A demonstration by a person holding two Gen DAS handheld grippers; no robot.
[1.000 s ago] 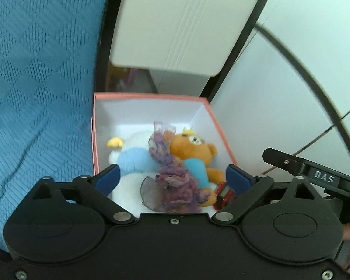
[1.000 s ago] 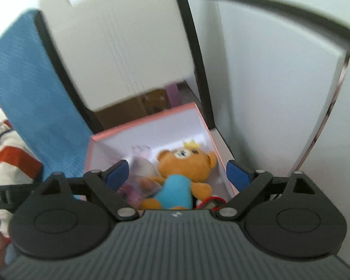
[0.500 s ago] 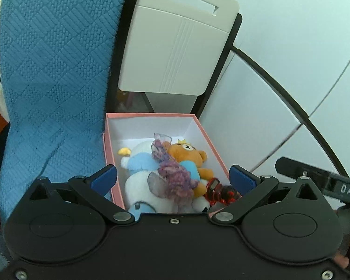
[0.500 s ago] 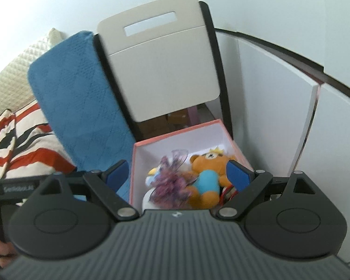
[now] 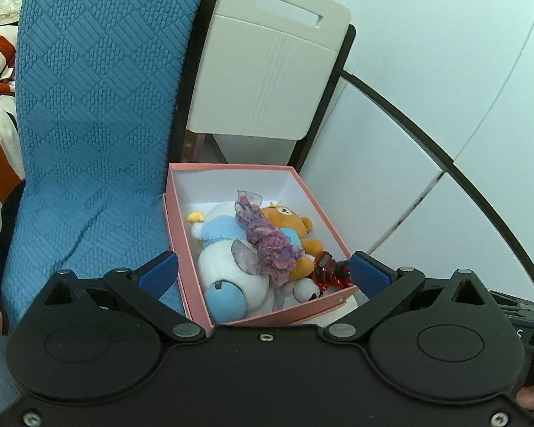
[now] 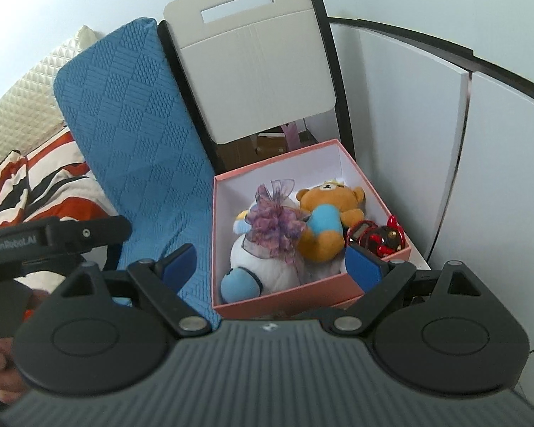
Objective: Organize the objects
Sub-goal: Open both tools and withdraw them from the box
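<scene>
A pink box (image 5: pixel 174 220) (image 6: pixel 284 304) with white inner walls stands on the floor between a blue-covered bed edge and white cabinets. Inside lie a white and blue plush (image 5: pixel 228 270) (image 6: pixel 267 267), an orange bear plush (image 5: pixel 284 219) (image 6: pixel 333 206), a purple gauzy flower (image 5: pixel 267 245) (image 6: pixel 274 224) and a red and black toy (image 5: pixel 329 270) (image 6: pixel 377 236). My left gripper (image 5: pixel 263 274) hangs open above the box's near end, holding nothing. My right gripper (image 6: pixel 272 259) is open too, above the near part of the box, with nothing between its blue fingertips (image 6: pixel 363 267).
A beige chair back (image 5: pixel 267 71) (image 6: pixel 252 71) leans behind the box. The blue textured cover (image 5: pixel 89 124) (image 6: pixel 142 135) drapes down on the left, with a striped red, white and black blanket (image 6: pixel 46 178) beyond. White cabinet doors (image 5: pixel 391 178) (image 6: pixel 409 124) close off the right side.
Both grippers have pulled back and up from the box, so the whole box and the chair back's handle slot now show. The toys inside have not moved.
</scene>
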